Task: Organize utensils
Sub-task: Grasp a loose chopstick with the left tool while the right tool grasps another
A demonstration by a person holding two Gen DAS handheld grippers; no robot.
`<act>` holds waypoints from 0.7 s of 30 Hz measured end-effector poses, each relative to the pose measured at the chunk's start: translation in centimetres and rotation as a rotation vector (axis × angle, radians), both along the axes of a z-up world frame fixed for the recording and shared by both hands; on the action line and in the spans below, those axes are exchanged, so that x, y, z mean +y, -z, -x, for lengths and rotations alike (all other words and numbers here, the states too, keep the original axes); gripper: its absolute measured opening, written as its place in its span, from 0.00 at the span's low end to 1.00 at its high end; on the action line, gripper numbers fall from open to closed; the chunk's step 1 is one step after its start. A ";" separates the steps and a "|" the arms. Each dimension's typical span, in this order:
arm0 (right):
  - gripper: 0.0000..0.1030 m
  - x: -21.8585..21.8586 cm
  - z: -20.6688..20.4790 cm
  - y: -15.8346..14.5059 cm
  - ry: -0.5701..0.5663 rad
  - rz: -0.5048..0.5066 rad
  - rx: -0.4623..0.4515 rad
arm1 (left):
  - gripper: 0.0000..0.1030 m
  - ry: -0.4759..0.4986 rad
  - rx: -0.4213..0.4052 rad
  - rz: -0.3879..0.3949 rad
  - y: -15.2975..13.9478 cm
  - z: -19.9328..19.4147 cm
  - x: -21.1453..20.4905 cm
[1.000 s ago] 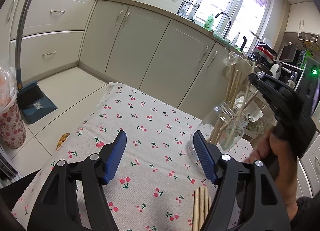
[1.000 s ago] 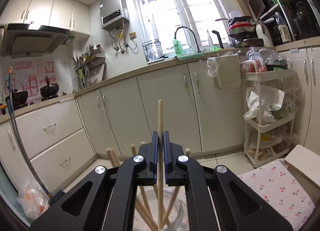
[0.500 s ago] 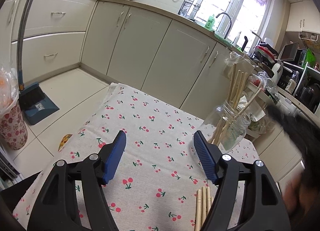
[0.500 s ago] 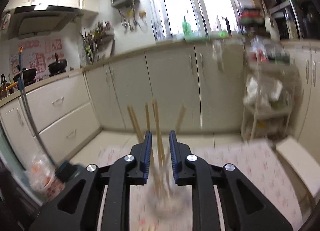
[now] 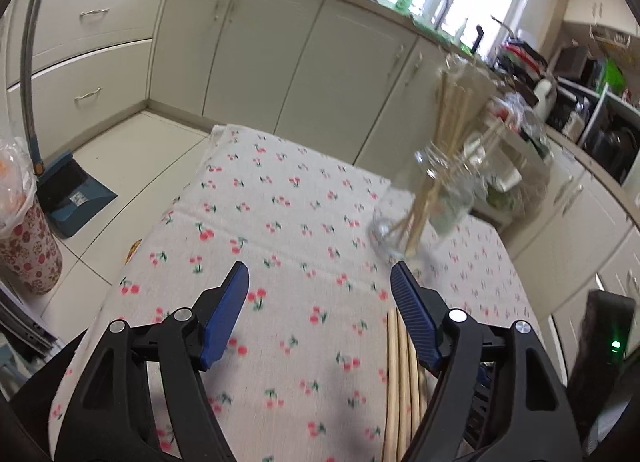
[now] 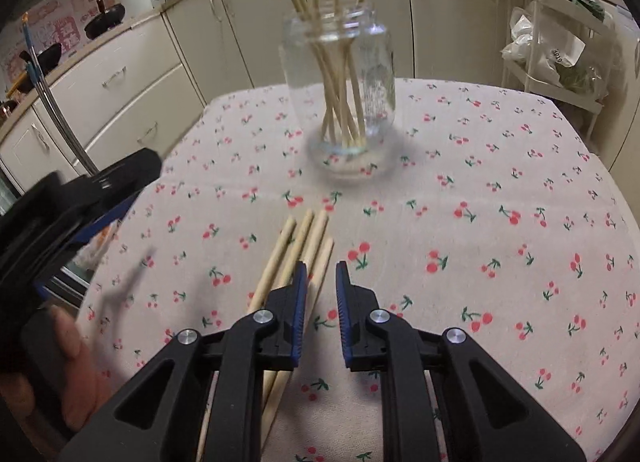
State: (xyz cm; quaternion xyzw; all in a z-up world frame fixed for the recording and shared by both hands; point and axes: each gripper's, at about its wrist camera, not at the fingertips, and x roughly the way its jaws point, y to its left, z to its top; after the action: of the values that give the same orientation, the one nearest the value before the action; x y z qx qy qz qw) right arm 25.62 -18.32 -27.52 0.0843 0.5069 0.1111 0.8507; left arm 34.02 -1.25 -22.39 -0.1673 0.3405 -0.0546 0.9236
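Four loose chopsticks (image 6: 298, 258) lie side by side on the cherry-print surface (image 6: 500, 181), near a glass jar (image 6: 340, 73) that holds the sorted ones upright. The right tongs (image 6: 321, 274), slightly parted and empty, hover over their tips, likely to take one. The left tongs (image 5: 320, 282) hang wide open, empty.

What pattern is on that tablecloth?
Red cherries with green stems on the beige tablecloth, clearest in the right wrist view.

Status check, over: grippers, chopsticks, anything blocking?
Right gripper open, empty, above loose chopsticks on cloth. Left gripper open, empty. Glass jar upright with chopsticks inside. Nothing in the way.
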 end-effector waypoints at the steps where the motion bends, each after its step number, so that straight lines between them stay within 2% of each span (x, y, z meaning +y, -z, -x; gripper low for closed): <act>1: 0.15 0.1 0.1 0.0 -0.006 0.005 0.000 | 0.69 0.007 0.010 -0.007 0.0 0.2 -0.2; 5: 0.15 0.6 0.7 -0.1 -0.061 0.081 -0.004 | 0.69 0.055 0.053 -0.059 0.3 0.5 -1.5; 9: 0.12 -1.1 1.2 -0.3 -0.051 0.121 0.000 | 0.69 0.099 0.104 -0.153 1.0 0.4 -3.3; 16: 0.12 -4.7 1.3 0.2 -0.007 0.106 0.004 | 0.69 0.185 0.157 -0.271 2.1 -0.3 -6.1; 21: 0.12 -5.4 1.3 0.2 -0.002 0.048 0.006 | 0.69 0.186 0.205 -0.337 3.0 -1.0 -7.5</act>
State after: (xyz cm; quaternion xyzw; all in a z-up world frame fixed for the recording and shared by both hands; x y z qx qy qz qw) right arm 24.37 -23.76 -27.70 0.0639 0.5120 0.0995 0.8508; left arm 35.06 -8.71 -25.44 0.0168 0.4511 -0.0648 0.8900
